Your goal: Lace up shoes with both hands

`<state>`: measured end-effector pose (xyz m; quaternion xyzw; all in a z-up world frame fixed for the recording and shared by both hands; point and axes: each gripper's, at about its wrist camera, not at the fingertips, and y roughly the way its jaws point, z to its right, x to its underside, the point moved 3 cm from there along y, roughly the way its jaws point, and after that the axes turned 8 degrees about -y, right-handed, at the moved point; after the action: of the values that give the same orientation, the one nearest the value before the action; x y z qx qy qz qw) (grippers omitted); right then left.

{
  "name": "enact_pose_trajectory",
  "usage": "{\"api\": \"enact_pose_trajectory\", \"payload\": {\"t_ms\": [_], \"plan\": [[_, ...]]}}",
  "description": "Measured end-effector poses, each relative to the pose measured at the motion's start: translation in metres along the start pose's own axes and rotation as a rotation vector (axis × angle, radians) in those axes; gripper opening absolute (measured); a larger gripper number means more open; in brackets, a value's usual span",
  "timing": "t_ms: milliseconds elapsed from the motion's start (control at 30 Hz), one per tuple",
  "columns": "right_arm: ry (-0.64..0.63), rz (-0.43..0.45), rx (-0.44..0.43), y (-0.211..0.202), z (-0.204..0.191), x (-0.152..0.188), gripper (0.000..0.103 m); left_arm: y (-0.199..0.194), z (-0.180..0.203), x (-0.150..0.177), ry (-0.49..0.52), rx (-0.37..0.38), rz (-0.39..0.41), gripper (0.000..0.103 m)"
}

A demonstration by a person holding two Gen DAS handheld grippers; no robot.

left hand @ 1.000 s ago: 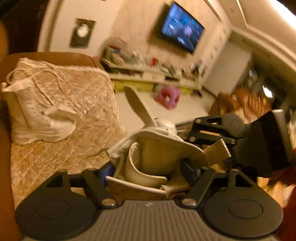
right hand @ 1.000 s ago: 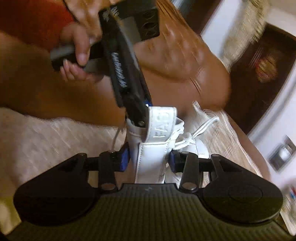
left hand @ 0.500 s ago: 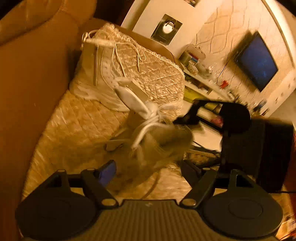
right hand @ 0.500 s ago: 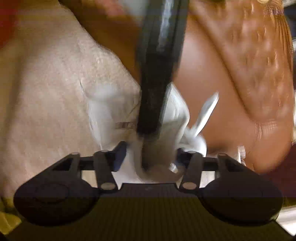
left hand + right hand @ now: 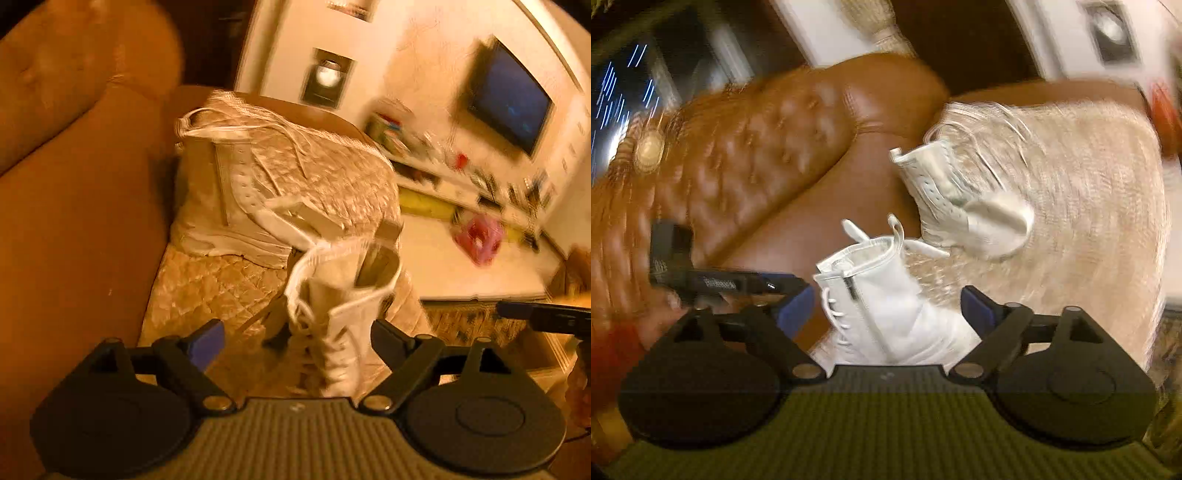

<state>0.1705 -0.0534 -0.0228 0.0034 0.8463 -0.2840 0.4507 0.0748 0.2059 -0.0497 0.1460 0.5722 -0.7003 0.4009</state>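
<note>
A white laced boot (image 5: 340, 314) stands upright on the quilted sofa cover, just ahead of my open, empty left gripper (image 5: 295, 338). It also shows in the right wrist view (image 5: 882, 302), between the spread fingers of my open right gripper (image 5: 886, 306), which touches nothing I can see. A second white boot (image 5: 236, 206) with loose laces lies on its side farther back; it shows in the right wrist view (image 5: 960, 199) too. The left gripper's body (image 5: 713, 280) appears at the left of the right wrist view, the right one's (image 5: 546, 317) at the right of the left wrist view.
A brown leather sofa back (image 5: 757, 155) rises at the left. A beige quilted cover (image 5: 207, 291) lies on the seat. Beyond it are a pale floor (image 5: 461, 269), a low cabinet with clutter (image 5: 443, 173) and a wall TV (image 5: 509, 99).
Both grippers have let go of the near boot and opened; it now stands on the sofa cover. Both grippers pulled back from it and apart.
</note>
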Motion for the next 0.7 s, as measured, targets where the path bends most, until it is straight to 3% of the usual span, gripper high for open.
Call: {"api": "enact_pose_trajectory", "payload": {"t_ms": [100,167,267,367,500,700], "plan": [[0.090,-0.053,0.187,0.039,0.003,0.036,0.095,0.018,-0.014,0.021,0.004,-0.029,-0.052,0.090],[0.167,-0.057,0.262,0.059,0.008,0.053,0.095,0.021,-0.028,0.032,-0.069,-0.039,-0.060,0.090],[0.300,-0.043,0.280,0.079,0.016,0.065,0.095,0.018,-0.054,0.047,-0.184,-0.097,-0.019,0.091],[0.312,-0.061,0.338,0.095,0.021,0.072,0.095,0.030,-0.078,0.065,-0.270,-0.193,-0.025,0.095],[0.337,-0.106,0.356,0.122,0.029,0.078,0.095,0.055,-0.078,0.086,-0.276,-0.170,-0.101,0.094],[0.184,-0.222,0.449,0.154,0.008,0.097,0.094,0.057,-0.086,0.097,-0.419,-0.076,-0.099,0.083]]}}
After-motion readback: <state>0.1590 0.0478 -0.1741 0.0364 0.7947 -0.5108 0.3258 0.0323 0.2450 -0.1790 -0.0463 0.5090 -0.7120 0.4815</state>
